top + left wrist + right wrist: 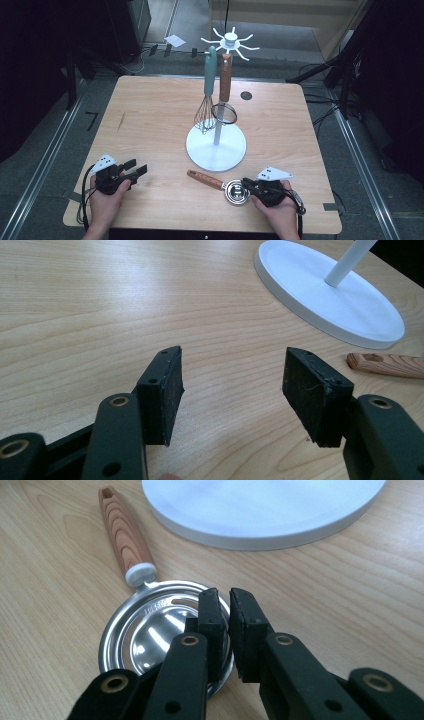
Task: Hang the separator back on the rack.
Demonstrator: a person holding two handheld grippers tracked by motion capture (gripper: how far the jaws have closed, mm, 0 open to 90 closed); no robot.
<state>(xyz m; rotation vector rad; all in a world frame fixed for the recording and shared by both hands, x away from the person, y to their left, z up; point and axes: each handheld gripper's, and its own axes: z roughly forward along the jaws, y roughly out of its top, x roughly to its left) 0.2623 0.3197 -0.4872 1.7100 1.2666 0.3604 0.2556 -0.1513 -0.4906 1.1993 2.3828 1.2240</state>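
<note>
A metal slotted spoon (234, 193) with a wooden handle (205, 178) lies on the table in front of the white stand base (205, 150). My right gripper (246, 186) is shut on the rim of its bowl (145, 635), one jaw inside the bowl and one outside; in the right gripper view the gripper (224, 597) pinches the near right rim. My left gripper (137, 168) rests open at the front left over bare wood, and in the left gripper view its jaws (232, 370) stand wide apart with nothing between them. The tip of the spoon's handle (387, 365) shows at the right.
The white stand (229, 41) holds a teal-handled whisk (208, 95) and a wooden-handled strainer (225, 82) on its hooks. The stand base (320, 290) (260, 510) lies just beyond both grippers. A small dark disc (245, 95) sits at the table's far right.
</note>
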